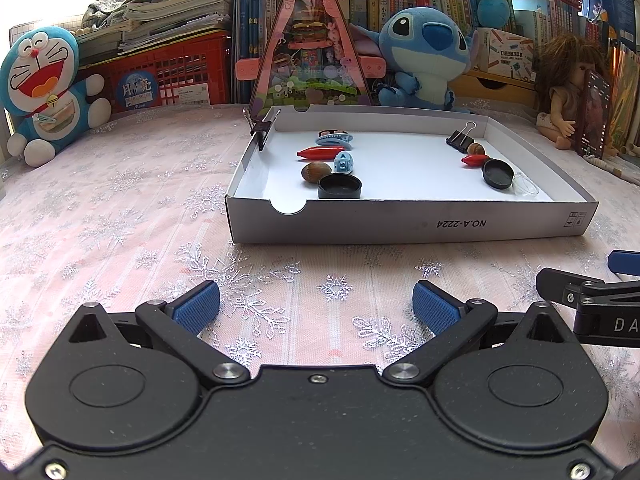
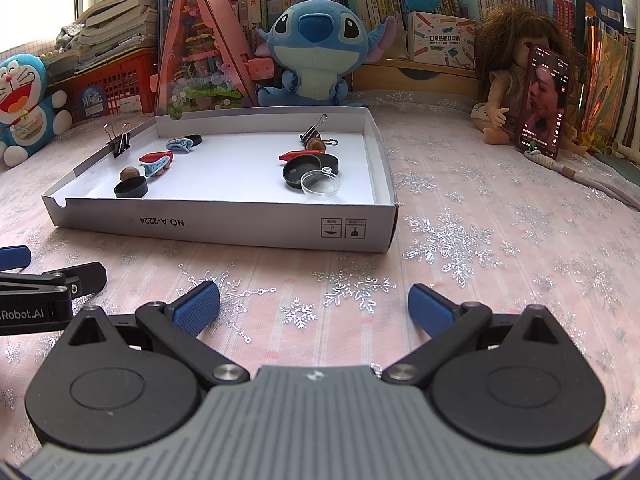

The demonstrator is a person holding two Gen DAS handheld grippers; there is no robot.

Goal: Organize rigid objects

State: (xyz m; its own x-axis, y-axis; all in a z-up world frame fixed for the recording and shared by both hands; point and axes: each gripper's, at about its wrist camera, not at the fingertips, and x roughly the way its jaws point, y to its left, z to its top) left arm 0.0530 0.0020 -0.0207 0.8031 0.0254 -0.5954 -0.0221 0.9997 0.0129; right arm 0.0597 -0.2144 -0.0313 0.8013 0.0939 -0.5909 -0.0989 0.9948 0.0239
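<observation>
doll's face [image 2: 520, 56] hidden behind phone [image 2: 546, 102]

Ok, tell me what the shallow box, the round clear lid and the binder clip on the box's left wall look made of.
Shallow box: matte white cardboard, judging by its folded walls and printed markings. Round clear lid: probably glossy transparent plastic; the floor shows through it. Binder clip: likely black painted metal with shiny wire handles.

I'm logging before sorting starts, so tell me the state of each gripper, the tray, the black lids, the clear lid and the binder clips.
left gripper: open, empty
right gripper: open, empty
white tray: open-topped, holding small items
left black lid: flat, hollow up
right black lid: tilted
clear lid: leaning on right black lid
left binder clip: clamped on tray wall
right binder clip: loose inside
</observation>
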